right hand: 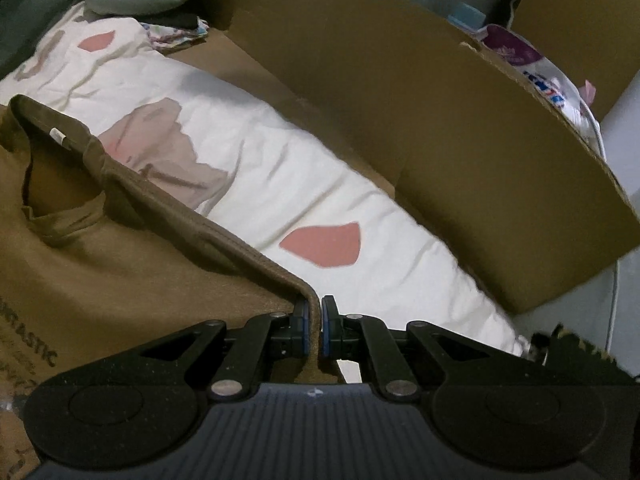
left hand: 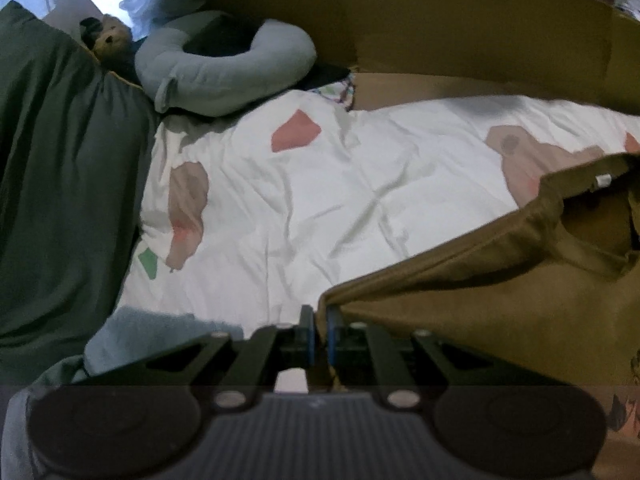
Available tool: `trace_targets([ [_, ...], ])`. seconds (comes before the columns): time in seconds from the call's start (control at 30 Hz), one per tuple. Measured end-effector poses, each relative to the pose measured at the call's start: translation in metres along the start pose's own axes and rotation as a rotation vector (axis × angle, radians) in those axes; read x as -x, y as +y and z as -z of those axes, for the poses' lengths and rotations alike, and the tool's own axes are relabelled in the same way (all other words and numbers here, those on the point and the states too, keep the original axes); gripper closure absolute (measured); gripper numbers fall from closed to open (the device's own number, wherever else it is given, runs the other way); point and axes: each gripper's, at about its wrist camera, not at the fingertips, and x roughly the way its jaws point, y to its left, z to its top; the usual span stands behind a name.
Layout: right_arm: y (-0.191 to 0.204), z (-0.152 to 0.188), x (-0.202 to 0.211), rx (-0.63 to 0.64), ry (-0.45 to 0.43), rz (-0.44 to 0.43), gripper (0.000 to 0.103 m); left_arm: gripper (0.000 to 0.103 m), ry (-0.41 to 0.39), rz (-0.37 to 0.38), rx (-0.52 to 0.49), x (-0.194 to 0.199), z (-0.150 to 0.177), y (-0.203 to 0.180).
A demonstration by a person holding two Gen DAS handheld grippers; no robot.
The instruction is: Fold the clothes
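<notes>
Left wrist view shows the left gripper (left hand: 320, 326) with its fingers clamped on one corner of the olive-brown cotton T-shirt (left hand: 500, 280); the right gripper (right hand: 315, 320) pinches the opposite corner, the shirt stretched above the white patterned quilt (left hand: 300, 200); thin bites may slip, or slack could snag the brown cardboard wall (right hand: 400, 120) beyond the quilt.

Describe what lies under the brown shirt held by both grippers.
A white quilt with pink and tan patches lies beneath the brown shirt and runs on past its raised edge. The part of the quilt directly under the shirt is covered and cannot be seen.
</notes>
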Motion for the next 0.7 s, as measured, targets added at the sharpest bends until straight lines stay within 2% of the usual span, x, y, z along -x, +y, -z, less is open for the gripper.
trace_targets([
  [0.3, -0.007, -0.034, -0.039, 0.008, 0.01, 0.086, 0.099, 0.097, -0.021, -0.013, -0.011, -0.04, -0.038, -0.005],
  [0.7, -0.019, -0.07, -0.072, -0.003, 0.015, 0.146, 0.099, 0.097, -0.025, -0.046, -0.032, -0.074, -0.076, -0.014],
])
